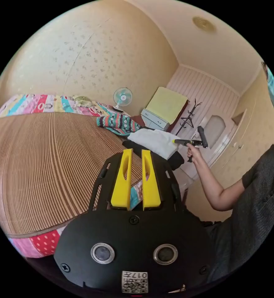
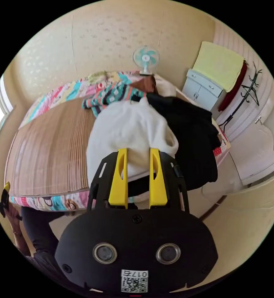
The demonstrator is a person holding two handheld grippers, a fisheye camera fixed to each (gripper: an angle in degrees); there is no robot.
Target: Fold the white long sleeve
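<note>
Your right tool (image 2: 138,153), jaws apart, hovers over the soft, crumpled white long sleeve (image 2: 127,130); your left tool (image 1: 136,155), jaws nearly together, grips nothing above the ribbed bamboo mat (image 1: 50,161).

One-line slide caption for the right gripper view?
Open right tool reaching toward the white long sleeve heaped beside dark clothes on the bed's mat.

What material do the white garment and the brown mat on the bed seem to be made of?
The white garment looks like soft, matte knit or fleece: it lies in thick rounded folds without shine. The brown mat looks like bamboo or reed slats: fine parallel ridges run across it with a slight sheen. Neither is certain.
</note>
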